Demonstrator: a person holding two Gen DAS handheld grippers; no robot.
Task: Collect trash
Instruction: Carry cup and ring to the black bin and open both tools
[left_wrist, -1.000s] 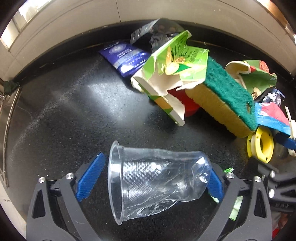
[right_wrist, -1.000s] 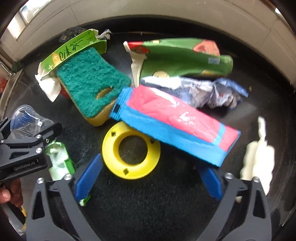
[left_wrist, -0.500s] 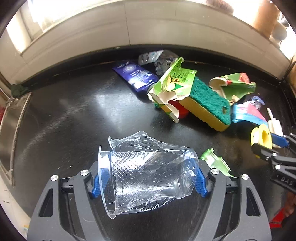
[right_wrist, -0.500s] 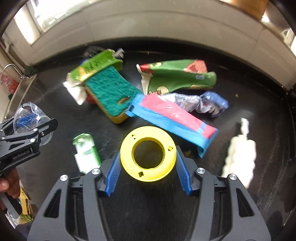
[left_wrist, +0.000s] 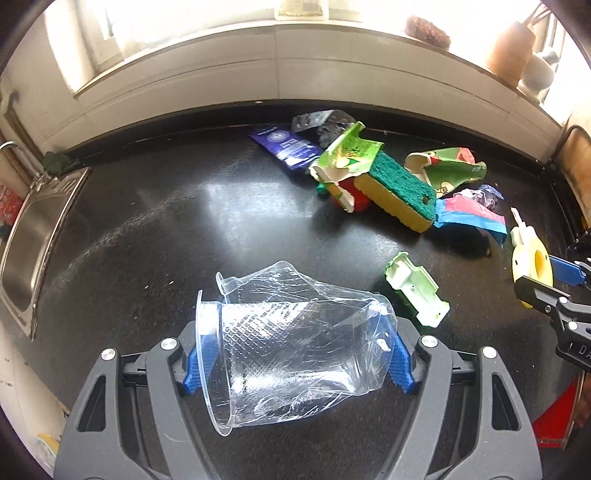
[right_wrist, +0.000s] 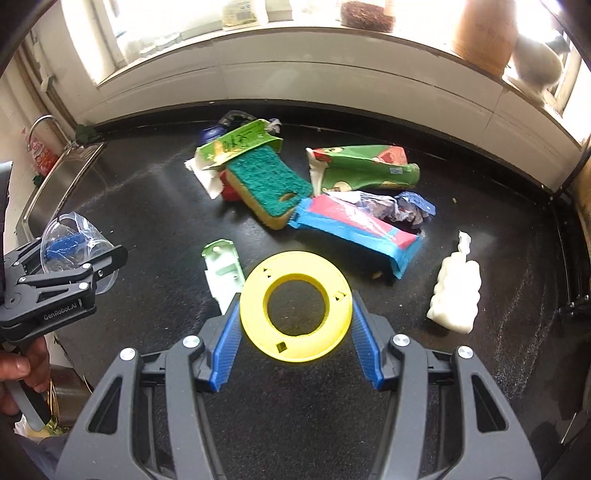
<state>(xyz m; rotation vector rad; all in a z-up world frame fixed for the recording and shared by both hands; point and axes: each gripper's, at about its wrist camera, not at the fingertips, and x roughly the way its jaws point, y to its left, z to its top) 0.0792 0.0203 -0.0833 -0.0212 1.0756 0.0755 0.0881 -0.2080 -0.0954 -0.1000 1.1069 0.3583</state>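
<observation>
My left gripper (left_wrist: 295, 360) is shut on a crushed clear plastic cup (left_wrist: 295, 343) and holds it above the black counter (left_wrist: 147, 229). It also shows at the left of the right wrist view (right_wrist: 74, 258). My right gripper (right_wrist: 295, 332) is shut on a yellow plastic ring (right_wrist: 295, 304), lifted off the counter; the ring also shows at the right edge of the left wrist view (left_wrist: 532, 266). Trash lies on the counter: a green-and-yellow sponge (right_wrist: 269, 188), a torn green carton (right_wrist: 240, 142), a green wrapper (right_wrist: 365, 166), a red-and-blue packet (right_wrist: 358, 225), a pale green plastic piece (right_wrist: 223, 271).
A white foam lump (right_wrist: 456, 291) lies at the right. A dark blue sachet (left_wrist: 284, 146) lies near the back wall. A steel sink (left_wrist: 33, 236) is at the left edge. A tiled wall and window sill (right_wrist: 295, 48) with jars run behind the counter.
Both grippers closed on their items and rose away from the counter: the left with the clear cup, the right with the yellow ring. The trash pile now looks farther off.
</observation>
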